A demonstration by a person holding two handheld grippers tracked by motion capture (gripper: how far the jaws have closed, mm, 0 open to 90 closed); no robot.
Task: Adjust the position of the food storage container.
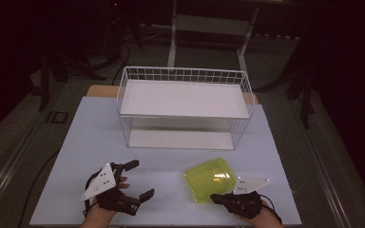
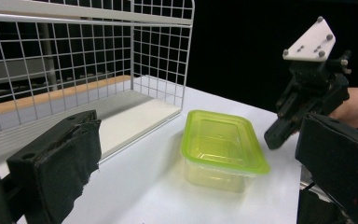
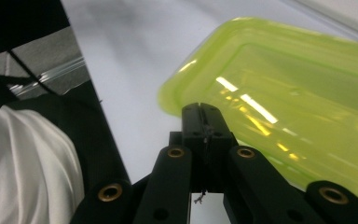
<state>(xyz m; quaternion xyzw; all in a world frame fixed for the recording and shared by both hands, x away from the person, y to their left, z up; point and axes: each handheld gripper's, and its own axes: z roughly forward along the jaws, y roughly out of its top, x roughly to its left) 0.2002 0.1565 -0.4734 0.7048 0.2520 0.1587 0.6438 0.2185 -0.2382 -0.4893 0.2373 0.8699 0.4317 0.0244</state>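
Right gripper (image 1: pixel 217 197) sits low at the near edge of the desk (image 1: pixel 95 137), toward its right corner, with its jaws pressed together; in the right gripper view the two pads meet with nothing between them, their tips at the near rim of the green plastic box (image 3: pixel 284 102). Whether the tips touch that rim I cannot tell. That box (image 1: pixel 210 179) stands on the desk with its lid on, in front of the white wire shelf rack (image 1: pixel 184 107) and apart from it. Left gripper (image 1: pixel 134 179) rests near the left part of the near edge, jaws spread wide and holding nothing, aimed across at the box (image 2: pixel 221 149). From the left gripper view the right gripper (image 2: pixel 279 135) hangs just beside the box's far end.
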